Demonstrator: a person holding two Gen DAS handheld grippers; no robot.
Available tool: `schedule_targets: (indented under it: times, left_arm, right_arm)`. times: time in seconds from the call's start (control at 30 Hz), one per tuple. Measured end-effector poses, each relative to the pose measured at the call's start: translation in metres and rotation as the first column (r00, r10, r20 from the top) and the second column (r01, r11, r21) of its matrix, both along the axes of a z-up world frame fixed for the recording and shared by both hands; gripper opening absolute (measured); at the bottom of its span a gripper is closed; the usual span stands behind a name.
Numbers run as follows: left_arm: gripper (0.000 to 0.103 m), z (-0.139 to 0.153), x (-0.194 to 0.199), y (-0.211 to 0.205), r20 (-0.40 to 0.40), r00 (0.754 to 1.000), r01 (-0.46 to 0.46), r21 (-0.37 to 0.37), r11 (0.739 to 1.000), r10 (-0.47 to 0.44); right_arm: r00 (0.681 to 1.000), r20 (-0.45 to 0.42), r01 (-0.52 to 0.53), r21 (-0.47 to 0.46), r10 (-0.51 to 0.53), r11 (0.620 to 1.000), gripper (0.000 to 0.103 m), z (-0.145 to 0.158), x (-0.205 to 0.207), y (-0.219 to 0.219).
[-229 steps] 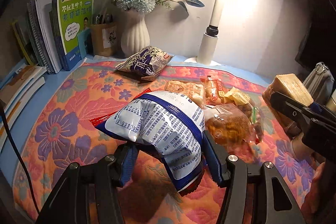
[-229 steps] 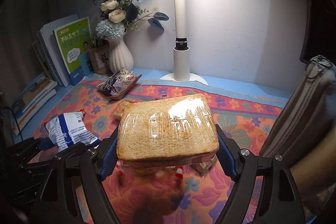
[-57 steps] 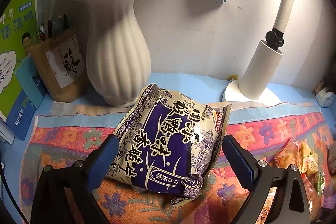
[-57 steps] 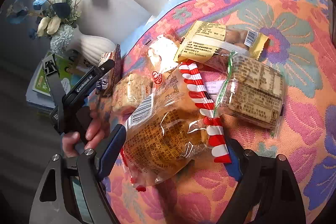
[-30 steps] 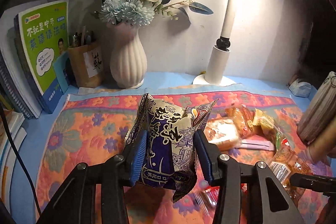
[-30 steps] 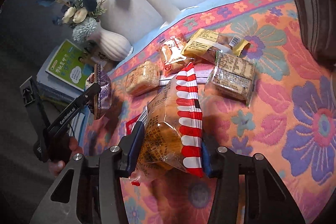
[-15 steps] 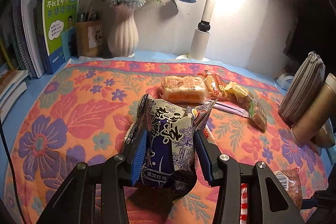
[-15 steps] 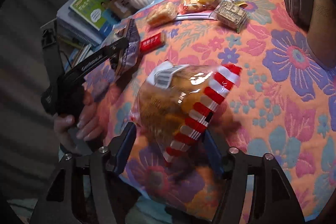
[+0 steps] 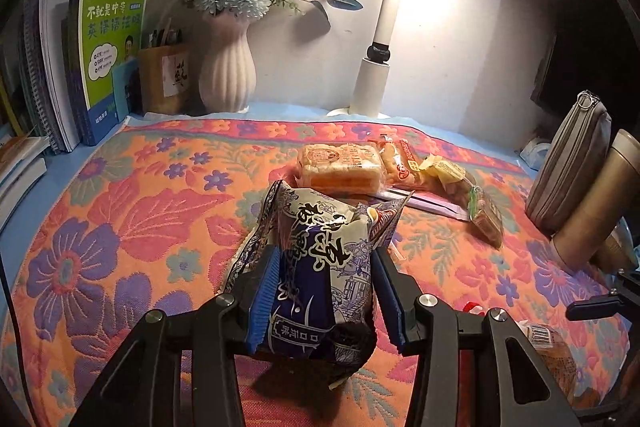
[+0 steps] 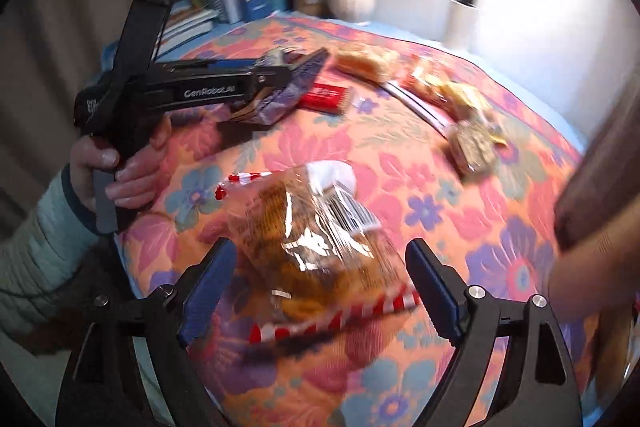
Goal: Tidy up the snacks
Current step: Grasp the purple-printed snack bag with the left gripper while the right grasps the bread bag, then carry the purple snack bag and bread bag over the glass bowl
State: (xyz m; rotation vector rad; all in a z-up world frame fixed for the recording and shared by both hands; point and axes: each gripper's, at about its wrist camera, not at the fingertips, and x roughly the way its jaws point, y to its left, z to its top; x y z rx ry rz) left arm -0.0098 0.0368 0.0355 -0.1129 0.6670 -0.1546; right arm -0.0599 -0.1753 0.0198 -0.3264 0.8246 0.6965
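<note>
Snack sorting, partway through
Left gripper [image 9: 326, 291] clamps the purple snack bag [image 9: 316, 263]; right gripper [image 10: 316, 287] jaws opening around the red-striped bread bag [image 10: 320, 247]; several packets [image 9: 400, 167] remain ahead, unsorted

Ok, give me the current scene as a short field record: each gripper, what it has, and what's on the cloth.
left gripper: shut on purple snack bag, held above the cloth
right gripper: jaws opening, pads clear of the bag
red-striped clear bag: lying on floral cloth between the right jaws
snack row: wrapped cake, other packets, at the far side of the cloth
red bar packet: flat on the cloth near the left gripper
background: white vase, desk lamp, books
</note>
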Motion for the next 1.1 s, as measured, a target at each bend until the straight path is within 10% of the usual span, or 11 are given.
schedule_targets:
  times: [0.57,1.1]
  left_arm:
    - [0.045,-0.001,0.002,0.003,-0.001,1.0,0.004,-0.023,1.0,-0.004]
    - [0.041,0.011,-0.013,-0.012,0.006,1.0,0.018,0.013,1.0,-0.018]
  right_arm:
    - [0.994,-0.108,0.009,0.087,0.001,0.996,0.093,-0.037,0.033,0.016]
    - [0.972,-0.075,0.229,0.098,-0.222,0.969,0.076,-0.028,-0.001,-0.021]
